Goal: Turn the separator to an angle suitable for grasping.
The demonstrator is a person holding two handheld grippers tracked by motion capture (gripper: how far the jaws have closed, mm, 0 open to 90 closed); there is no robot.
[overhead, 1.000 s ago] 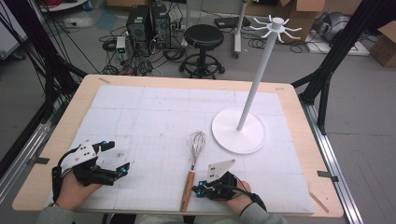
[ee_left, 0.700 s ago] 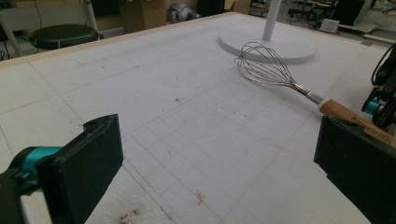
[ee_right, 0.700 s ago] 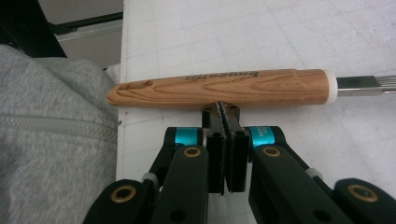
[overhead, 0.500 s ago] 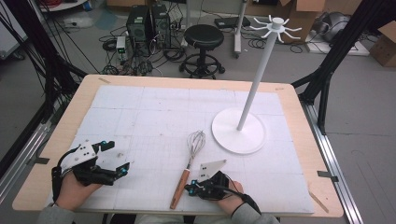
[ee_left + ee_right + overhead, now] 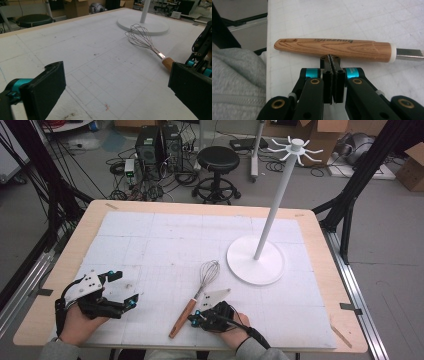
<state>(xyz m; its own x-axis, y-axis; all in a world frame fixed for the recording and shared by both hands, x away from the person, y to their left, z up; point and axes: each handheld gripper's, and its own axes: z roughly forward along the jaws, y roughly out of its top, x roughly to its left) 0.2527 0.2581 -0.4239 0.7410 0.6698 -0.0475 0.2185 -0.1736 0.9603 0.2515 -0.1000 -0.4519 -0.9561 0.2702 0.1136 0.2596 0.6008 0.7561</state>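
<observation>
A whisk point(image 5: 199, 292) with a wire head and a wooden handle point(image 5: 332, 47) lies slanted on the white mat near the table's front edge. My right gripper point(image 5: 194, 316) is shut with nothing between its jaws. In the right gripper view, the closed tips of my right gripper point(image 5: 332, 59) rest against the side of the handle at its middle. At the front left, my left gripper point(image 5: 125, 288) stands open and holds nothing. The left gripper view shows my left gripper point(image 5: 117, 85) aimed at the whisk point(image 5: 143, 37), well short of it.
A white hanging stand point(image 5: 255, 262) with a round base, a tall pole and hooks on top stands right of the middle. The stand's base point(image 5: 142, 23) lies just beyond the whisk's head. A grey sleeve point(image 5: 234, 82) lies at the table's front edge.
My right gripper has moved left along the front edge. The whisk's handle end has swung left with it, while the wire head stayed nearly in place. The left gripper has not moved.
</observation>
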